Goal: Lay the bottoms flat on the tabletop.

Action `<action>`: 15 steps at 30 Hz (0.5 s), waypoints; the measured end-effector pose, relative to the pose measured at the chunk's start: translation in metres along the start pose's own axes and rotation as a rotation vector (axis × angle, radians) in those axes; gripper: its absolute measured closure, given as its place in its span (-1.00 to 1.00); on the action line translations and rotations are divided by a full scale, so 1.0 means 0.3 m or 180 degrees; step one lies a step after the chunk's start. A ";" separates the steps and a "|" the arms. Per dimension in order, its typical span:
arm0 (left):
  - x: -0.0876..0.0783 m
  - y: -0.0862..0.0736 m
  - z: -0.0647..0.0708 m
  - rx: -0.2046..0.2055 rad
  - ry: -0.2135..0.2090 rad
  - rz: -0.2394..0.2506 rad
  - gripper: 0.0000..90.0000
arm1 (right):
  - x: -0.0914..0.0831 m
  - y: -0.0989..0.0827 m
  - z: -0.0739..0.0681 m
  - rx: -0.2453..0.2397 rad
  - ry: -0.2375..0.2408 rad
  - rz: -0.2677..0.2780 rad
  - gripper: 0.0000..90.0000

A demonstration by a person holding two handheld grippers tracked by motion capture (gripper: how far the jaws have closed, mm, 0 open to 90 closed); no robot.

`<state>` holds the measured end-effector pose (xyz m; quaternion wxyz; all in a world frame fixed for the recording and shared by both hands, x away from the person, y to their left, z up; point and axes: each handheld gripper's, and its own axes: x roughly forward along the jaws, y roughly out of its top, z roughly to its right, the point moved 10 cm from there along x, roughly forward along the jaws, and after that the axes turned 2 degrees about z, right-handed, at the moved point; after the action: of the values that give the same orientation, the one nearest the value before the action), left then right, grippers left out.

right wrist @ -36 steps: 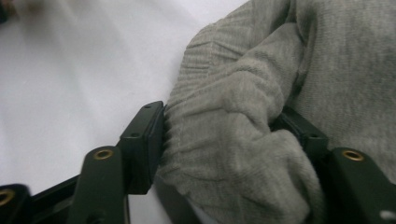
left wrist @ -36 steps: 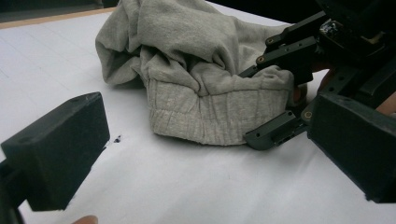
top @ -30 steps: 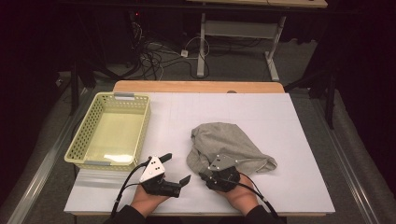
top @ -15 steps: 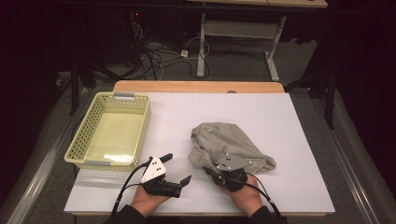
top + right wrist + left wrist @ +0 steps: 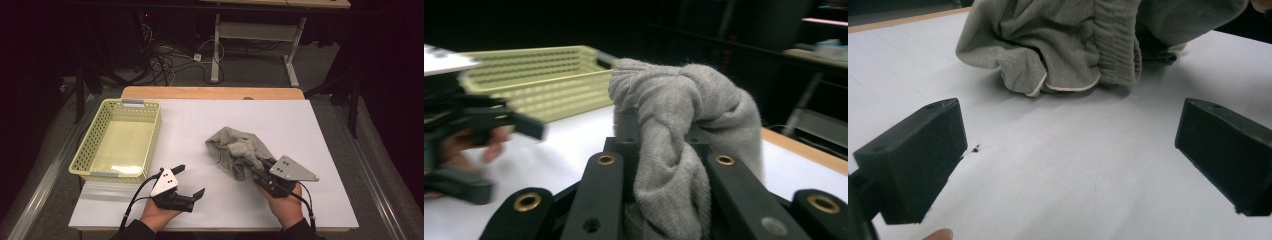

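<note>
A crumpled grey garment (image 5: 235, 150) is seen at about four o'clock on the white desk (image 5: 200, 125), bunched and clamped between the jaws of the right hand-held gripper (image 5: 260, 170). The left hand-held gripper (image 5: 189, 181) is held released at seven o'clock, near a yellow basket (image 5: 90, 150) placed at nine o'clock.
</note>
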<state>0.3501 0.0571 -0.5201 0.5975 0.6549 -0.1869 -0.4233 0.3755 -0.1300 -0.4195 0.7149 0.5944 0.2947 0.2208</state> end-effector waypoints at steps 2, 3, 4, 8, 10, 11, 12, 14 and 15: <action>0.000 0.000 0.000 0.0005 -0.0003 -0.0002 -1.00 | -0.018 -0.009 0.057 0.0064 -0.0130 0.0003 0.73; 0.000 0.000 0.000 0.0009 -0.0002 -0.0003 -1.00 | -0.029 -0.016 0.088 0.0116 -0.0203 0.0006 0.73; 0.000 0.000 0.001 0.0010 -0.0004 -0.0003 -1.00 | -0.039 -0.024 0.118 0.0166 -0.0264 0.0007 0.73; 0.000 0.000 0.001 0.0013 -0.0006 -0.0003 -1.00 | -0.081 -0.077 0.238 0.0336 -0.0565 -0.0061 0.72; -0.001 0.000 0.001 0.0013 -0.0007 -0.0002 -1.00 | -0.100 -0.116 0.298 0.0430 -0.0709 -0.0130 0.71; 0.000 0.000 0.001 0.0014 -0.0009 -0.0001 -1.00 | -0.110 -0.141 0.329 0.0486 -0.0778 -0.0179 0.70; 0.000 0.000 0.002 0.0008 -0.0010 0.0005 -1.00 | -0.117 -0.170 0.357 0.0580 -0.0819 -0.0235 0.69; -0.001 0.000 0.002 0.0013 -0.0012 0.0000 -1.00 | -0.131 -0.237 0.405 0.0698 -0.0920 -0.0392 0.67; 0.000 0.000 0.002 0.0015 -0.0011 0.0000 -1.00 | -0.137 -0.270 0.423 0.0742 -0.0973 -0.0482 0.65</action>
<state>0.3496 0.0568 -0.5201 0.5956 0.6556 -0.1890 -0.4240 0.4296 -0.2646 -0.4771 0.6922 0.6758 0.2503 0.0381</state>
